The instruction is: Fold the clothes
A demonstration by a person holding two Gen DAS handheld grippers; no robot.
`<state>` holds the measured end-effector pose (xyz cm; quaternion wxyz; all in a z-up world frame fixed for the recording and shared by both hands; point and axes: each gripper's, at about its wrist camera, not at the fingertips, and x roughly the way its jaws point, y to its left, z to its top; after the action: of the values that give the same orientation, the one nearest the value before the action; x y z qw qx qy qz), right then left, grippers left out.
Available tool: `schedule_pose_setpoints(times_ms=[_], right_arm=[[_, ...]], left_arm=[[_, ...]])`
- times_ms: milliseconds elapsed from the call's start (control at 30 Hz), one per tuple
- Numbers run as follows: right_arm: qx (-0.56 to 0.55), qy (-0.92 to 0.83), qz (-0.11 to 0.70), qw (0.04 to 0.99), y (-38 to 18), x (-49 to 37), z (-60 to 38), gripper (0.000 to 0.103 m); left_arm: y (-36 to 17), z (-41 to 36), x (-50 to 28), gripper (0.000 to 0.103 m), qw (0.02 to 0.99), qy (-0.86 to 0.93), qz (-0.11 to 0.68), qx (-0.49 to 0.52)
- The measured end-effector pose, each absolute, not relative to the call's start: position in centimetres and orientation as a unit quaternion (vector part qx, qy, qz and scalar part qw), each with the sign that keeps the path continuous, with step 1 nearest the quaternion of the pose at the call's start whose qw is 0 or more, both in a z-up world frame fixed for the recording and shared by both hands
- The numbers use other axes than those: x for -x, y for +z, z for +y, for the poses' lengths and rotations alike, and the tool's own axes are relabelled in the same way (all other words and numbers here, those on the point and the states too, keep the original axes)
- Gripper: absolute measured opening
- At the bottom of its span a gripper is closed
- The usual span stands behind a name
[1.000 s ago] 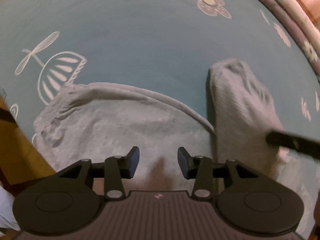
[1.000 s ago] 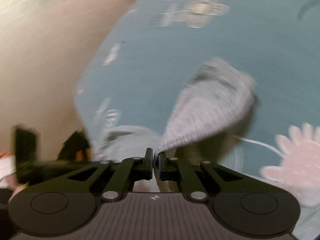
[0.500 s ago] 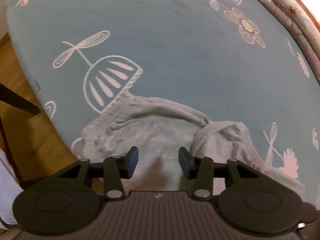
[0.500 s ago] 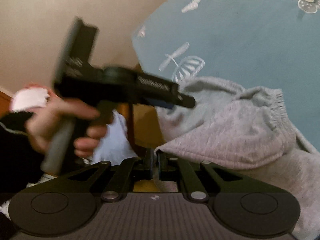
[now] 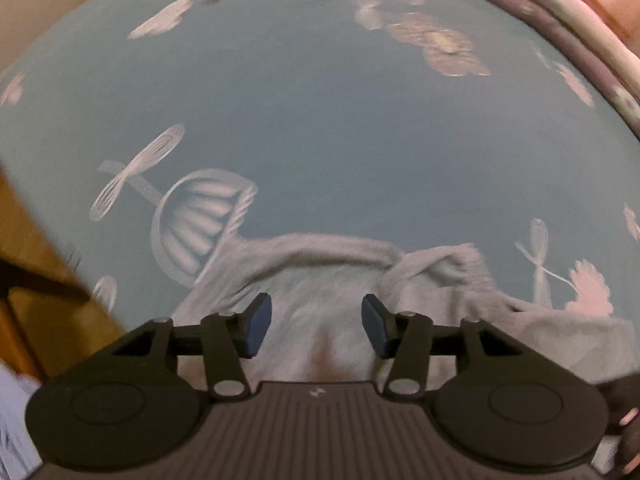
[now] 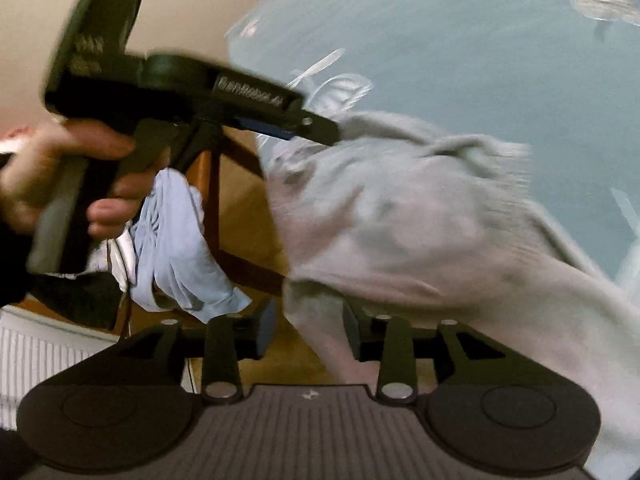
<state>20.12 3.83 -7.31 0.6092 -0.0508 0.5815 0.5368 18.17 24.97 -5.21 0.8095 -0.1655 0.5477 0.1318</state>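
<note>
A grey sweat garment (image 5: 320,280) lies crumpled at the near edge of the blue patterned cloth (image 5: 320,120), with one part folded over onto the rest (image 6: 400,208). My left gripper (image 5: 316,330) hovers just above it. Its jaws are opening and nothing is between them. In the right wrist view a hand (image 6: 60,172) holds the left gripper (image 6: 320,128), its tip at the garment's far edge. My right gripper (image 6: 309,332) is opening. A hanging edge of the grey garment (image 6: 320,320) sits between its jaws, and the left pad stands clear of it.
The blue cloth's near edge drops to a wooden floor (image 6: 248,216). A light blue garment (image 6: 172,248) hangs over dark wooden bars at the left. A white ribbed panel (image 6: 40,360) is at the lower left. A pink flowered border (image 5: 560,28) rims the far right.
My right gripper carried the grey fold across onto the garment, then went from shut to open, loosing the cloth. The left gripper's jaws spread wider and it shifted slightly.
</note>
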Motion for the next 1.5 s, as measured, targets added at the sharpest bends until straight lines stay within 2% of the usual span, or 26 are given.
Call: schedule_pose_setpoints(times_ms=[167, 233, 333, 400, 700, 967, 1067, 1200, 1500], right_arm=[[0.014, 0.415, 0.592, 0.69, -5.7, -27.0, -4.6, 0.054], [-0.025, 0.353, 0.606, 0.712, -6.6, -30.6, -8.0, 0.054], [-0.113, 0.31, 0.641, 0.693, -9.6, -34.7, -12.2, 0.054], [-0.124, 0.305, 0.656, 0.679, -11.8, -35.5, -13.1, 0.054], [-0.093, 0.329, 0.698, 0.629, -15.7, -30.6, -14.2, 0.059], [-0.143, 0.337, 0.634, 0.681, -11.6, -33.5, -16.7, 0.06], [-0.163, 0.334, 0.636, 0.676, -12.6, -36.5, -17.5, 0.065], [-0.178, 0.326, 0.678, 0.634, -14.9, -38.1, -19.1, 0.065], [-0.107, 0.36, 0.688, 0.62, -14.7, -35.2, -17.5, 0.068]], left_arm=[[-5.2, 20.0, -22.4, 0.053, 0.829, 0.04, 0.544, 0.122], [-5.5, 17.3, -24.2, 0.054, 0.833, -0.001, 0.543, 0.104], [-5.8, 13.5, -26.8, 0.059, 0.835, -0.05, 0.543, 0.079], [-6.0, 11.3, -28.1, 0.06, 0.835, -0.075, 0.541, 0.062], [-8.1, 5.3, -30.9, 0.063, 0.822, -0.135, 0.553, -0.008], [-10.9, 3.4, -31.2, 0.063, 0.8, -0.118, 0.574, -0.128], [-11.2, 3.4, -30.7, 0.063, 0.789, -0.127, 0.587, -0.132], [-10.6, 3.6, -29.5, 0.063, 0.783, -0.143, 0.592, -0.125], [-11.3, 3.6, -28.8, 0.065, 0.771, -0.15, 0.605, -0.132]])
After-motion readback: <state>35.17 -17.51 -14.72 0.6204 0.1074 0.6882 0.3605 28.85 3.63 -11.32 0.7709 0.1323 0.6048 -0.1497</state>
